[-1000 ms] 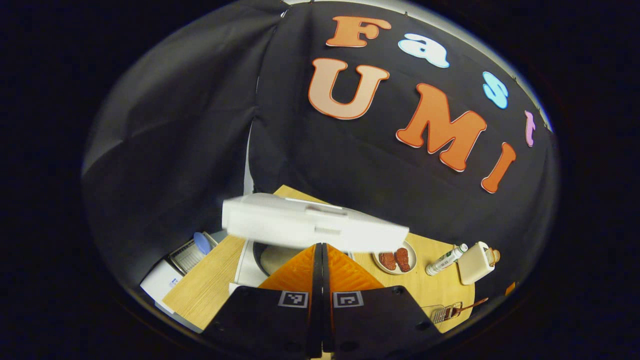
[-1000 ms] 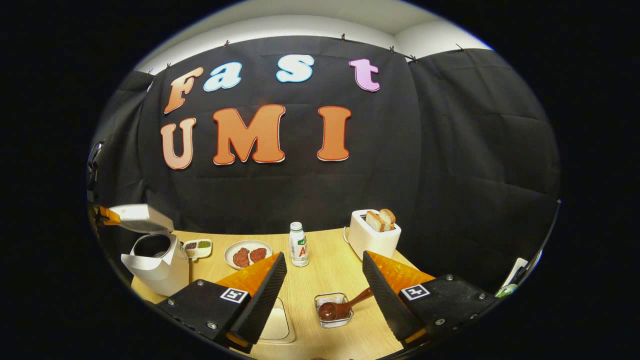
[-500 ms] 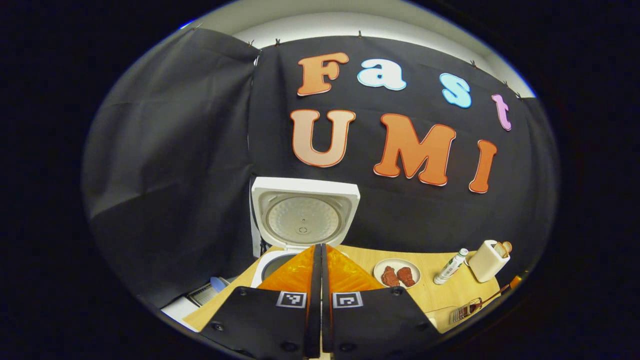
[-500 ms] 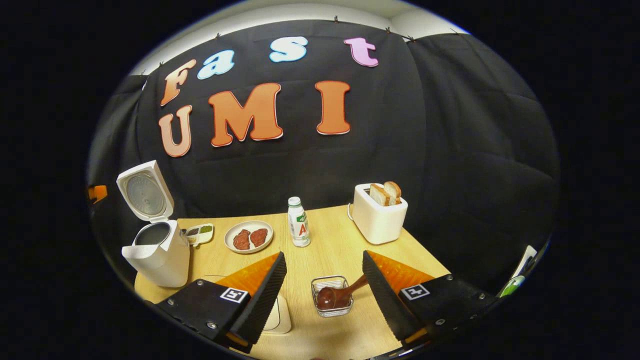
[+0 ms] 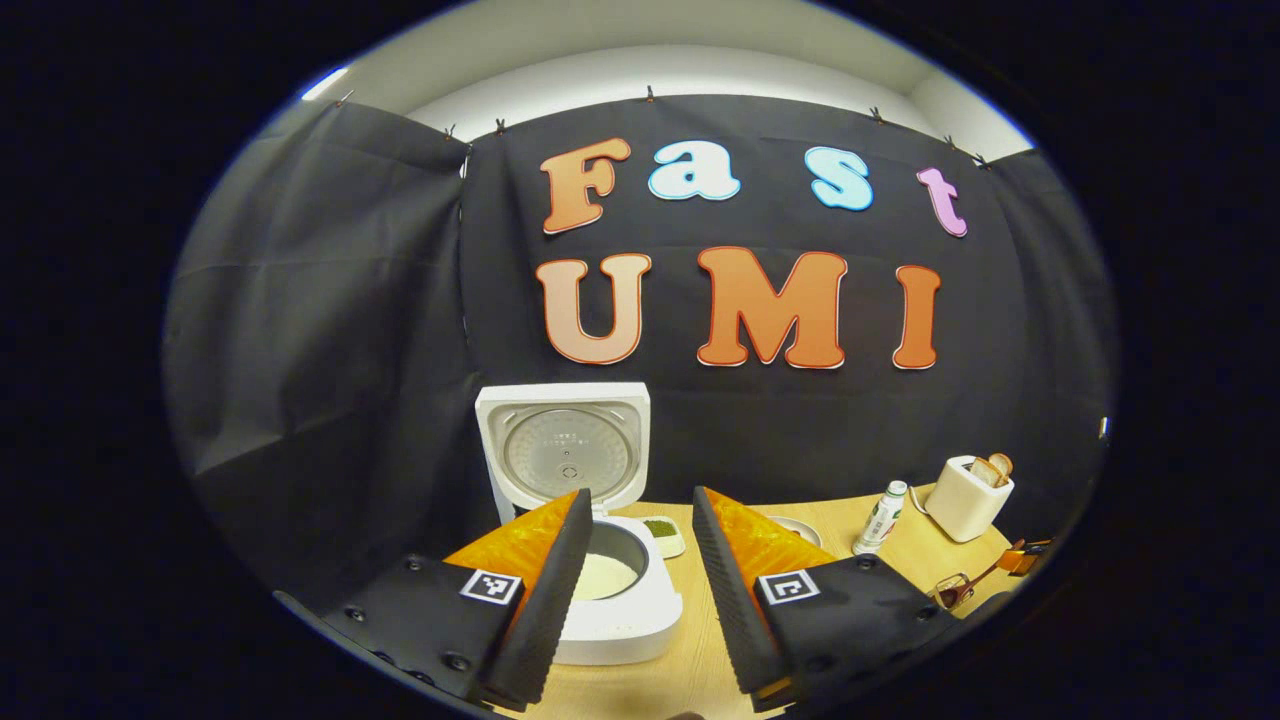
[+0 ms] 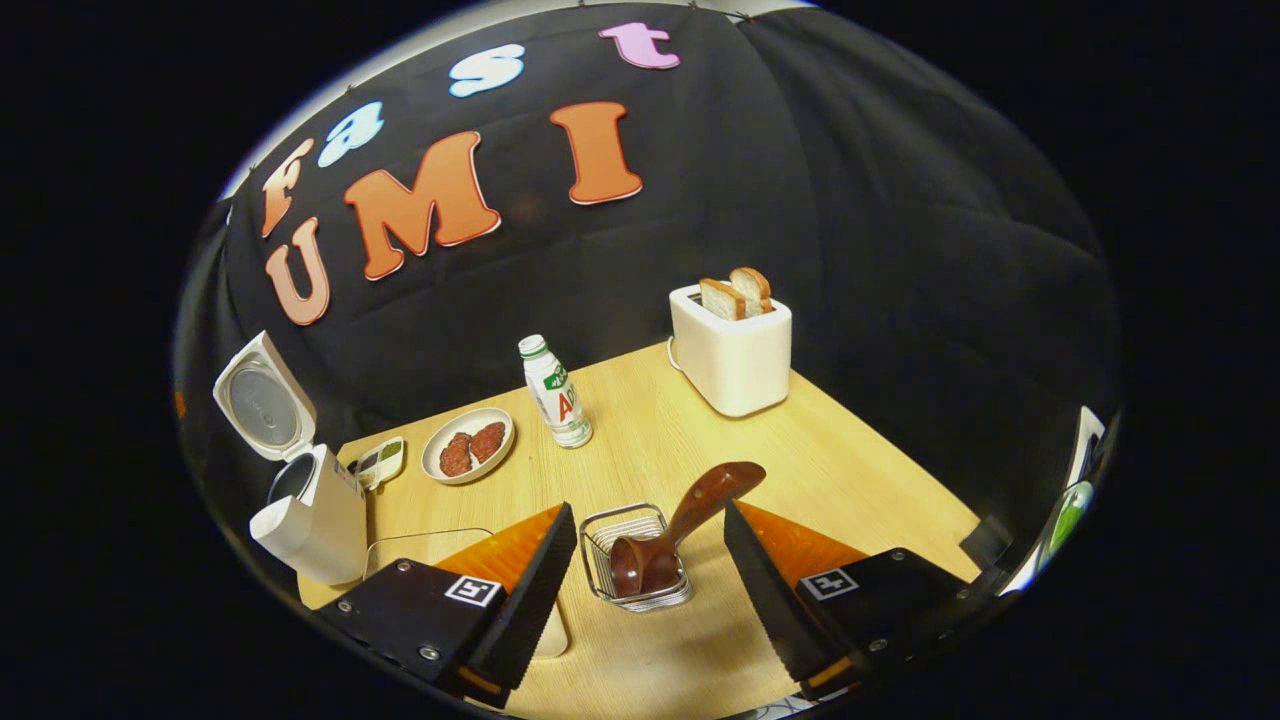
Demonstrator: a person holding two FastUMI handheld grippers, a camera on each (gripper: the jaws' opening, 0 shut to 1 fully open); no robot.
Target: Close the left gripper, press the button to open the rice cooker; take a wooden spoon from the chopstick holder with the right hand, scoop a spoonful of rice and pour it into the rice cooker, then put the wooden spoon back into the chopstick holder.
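Two grippers are before us, both with jaws spread apart and nothing between the fingers. In the left gripper view we see the left gripper (image 5: pixel 640 590) held above the near edge of the wooden table (image 5: pixel 700 660), with the rice cooker (image 5: pixel 610 600) just beyond its fingers. We note the cooker's lid (image 5: pixel 565 450) standing upright and fully open, its round inner plate facing us, and a pale content visible in the pot. A small dish of green stuff (image 5: pixel 662 532) sits just right of the cooker; farther right stand a bottle (image 5: pixel 880 517) and a toaster (image 5: pixel 968 497).

In the right gripper view we see the right gripper (image 6: pixel 645 585) poised over the chopstick holder (image 6: pixel 630 560), a small wire basket on the near part of the table. The wooden spoon (image 6: pixel 680 525) rests in it, bowl down inside the basket, handle leaning up and to the right, toward the right finger but apart from it. We cannot see either finger touching spoon or basket. A shallow pale tray (image 6: pixel 430 548) lies on the table left of the holder, partly hidden by the left finger. Farther off we record a plate with two reddish-brown pieces (image 6: pixel 468 445), with the bottle to its right and the toaster, two slices of bread in its slots, at the far right. The open rice cooker stands at the far left edge of the table.
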